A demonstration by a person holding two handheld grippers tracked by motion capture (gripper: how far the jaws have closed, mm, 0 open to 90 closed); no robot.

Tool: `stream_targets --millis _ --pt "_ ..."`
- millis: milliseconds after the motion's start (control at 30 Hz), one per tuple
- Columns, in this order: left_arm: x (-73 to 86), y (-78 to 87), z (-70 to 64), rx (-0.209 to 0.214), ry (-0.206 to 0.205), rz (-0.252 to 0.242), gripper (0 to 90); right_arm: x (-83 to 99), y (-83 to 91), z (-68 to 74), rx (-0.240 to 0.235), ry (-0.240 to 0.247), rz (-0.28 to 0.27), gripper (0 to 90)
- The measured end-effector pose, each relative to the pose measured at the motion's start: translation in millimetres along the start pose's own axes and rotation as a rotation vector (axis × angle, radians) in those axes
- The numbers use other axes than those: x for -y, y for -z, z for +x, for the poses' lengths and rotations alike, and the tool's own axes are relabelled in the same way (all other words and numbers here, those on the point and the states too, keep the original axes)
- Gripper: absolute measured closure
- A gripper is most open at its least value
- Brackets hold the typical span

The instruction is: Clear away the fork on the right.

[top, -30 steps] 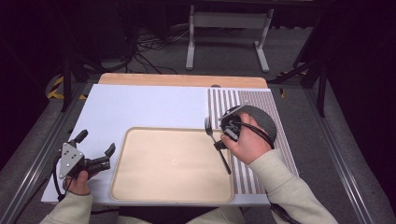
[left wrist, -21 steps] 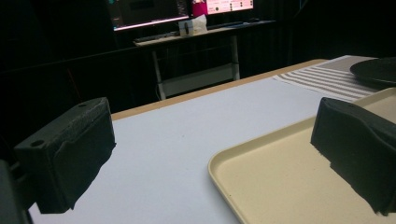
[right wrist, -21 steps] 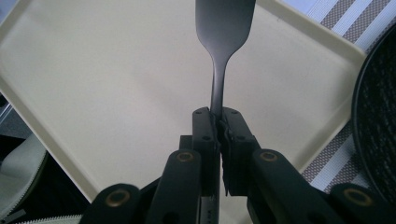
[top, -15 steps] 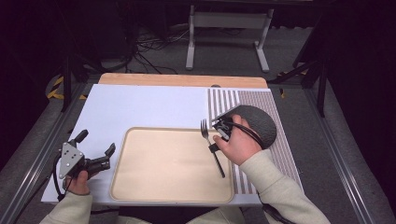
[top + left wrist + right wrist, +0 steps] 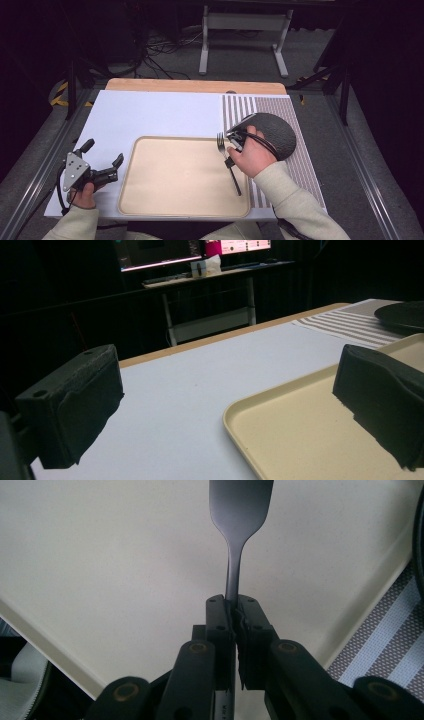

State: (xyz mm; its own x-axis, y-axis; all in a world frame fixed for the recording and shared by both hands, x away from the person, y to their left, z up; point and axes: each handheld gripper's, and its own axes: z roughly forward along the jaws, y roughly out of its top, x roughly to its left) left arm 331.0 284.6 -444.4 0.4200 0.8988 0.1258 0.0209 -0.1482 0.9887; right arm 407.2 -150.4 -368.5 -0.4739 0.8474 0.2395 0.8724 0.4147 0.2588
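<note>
Beige tray (image 5: 175,190) sits on the white mat (image 5: 150,117) at the near side of the counter (image 5: 195,85), used here as the landmark. Right claw (image 5: 231,150) is at the tray's right edge, pinching a dark fork (image 5: 226,159) by the neck; the right hand (image 5: 252,157) wraps around it. Fork lies over the tray's right part, tines toward the tray's far right corner, handle running toward the tray's near right corner. Cannot tell if the fork touches the tray surface or is lifted just off it. In the right gripper view the jaws are pressed together on the fork (image 5: 235,555) stem, the right claw (image 5: 233,625) clamped tight, the wide end of the fork pointing away over the tray (image 5: 100,555). A dark round plate (image 5: 272,132) rests just right of the tray on a striped placemat (image 5: 295,165), partly behind the right hand. Left claw (image 5: 103,159) is just left of the tray, over the white mat, jaws spread wide with nothing between them, held by the left hand (image 5: 82,192). Left gripper view shows the two black jaws well apart, the tray (image 5: 300,430) corner between them, the mat (image 5: 200,385) beyond, and the striped placemat (image 5: 345,322) and plate (image 5: 402,315) edge far right of the tray.
</note>
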Motion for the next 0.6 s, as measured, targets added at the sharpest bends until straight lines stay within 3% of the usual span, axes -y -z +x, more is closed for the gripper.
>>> stream_targets --millis 600 --pt "0.1 0.1 0.1 -0.003 0.007 0.002 0.4 -1.2 -17.7 -7.9 0.005 -0.069 0.079 84.8"
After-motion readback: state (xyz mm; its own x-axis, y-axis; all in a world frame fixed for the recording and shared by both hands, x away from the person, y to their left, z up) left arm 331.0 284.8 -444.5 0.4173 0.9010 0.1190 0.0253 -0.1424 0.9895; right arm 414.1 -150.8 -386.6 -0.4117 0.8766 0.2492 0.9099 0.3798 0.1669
